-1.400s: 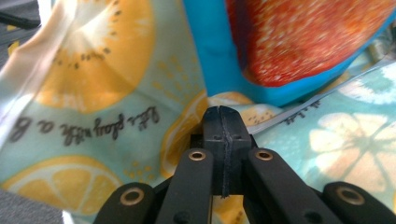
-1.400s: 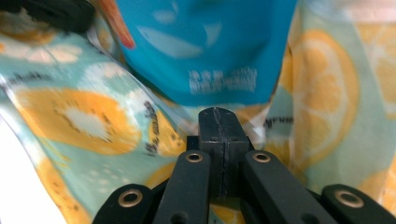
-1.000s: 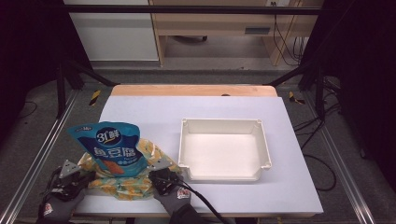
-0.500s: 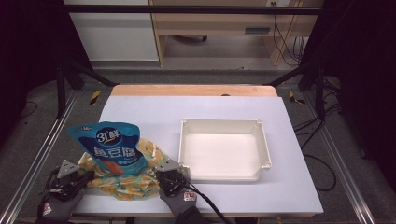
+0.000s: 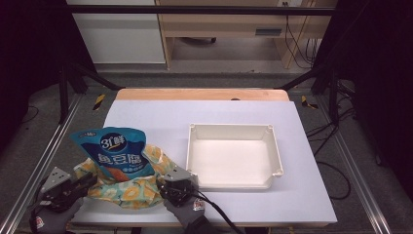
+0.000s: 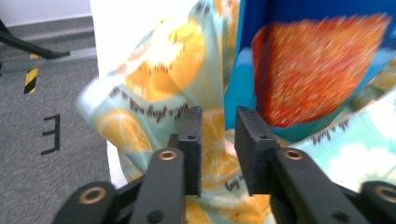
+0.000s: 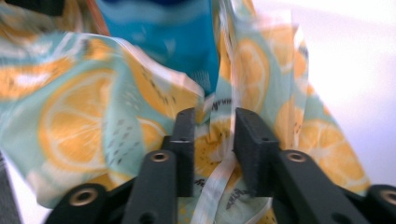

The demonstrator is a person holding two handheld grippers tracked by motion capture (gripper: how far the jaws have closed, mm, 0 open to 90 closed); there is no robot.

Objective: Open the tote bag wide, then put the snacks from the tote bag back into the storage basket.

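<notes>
At the near left of the tabletop (image 5: 146,112), a blue snack pouch (image 5: 116,151) stood inside an orange-patterned bag (image 5: 127,191), left of the white tray (image 5: 234,156). The left tool (image 6: 217,140) and right tool (image 7: 214,140) had just been opening, jaws slightly apart, with bag fabric loose between them.

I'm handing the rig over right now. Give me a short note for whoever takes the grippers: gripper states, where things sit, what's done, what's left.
Left gripper: jaws have just been opening, bag fabric between them but a gap shows.
Right gripper: the same, just opened, a fabric strip between the jaws.
Lemon-print bag: on the table at the near left edge, between both grippers.
Blue snack pouch: stands in the bag, top sticking out.
White tray: right of the bag, empty.
Done: pouch is in the bag.
Left: probably let go fully and back away.
</notes>
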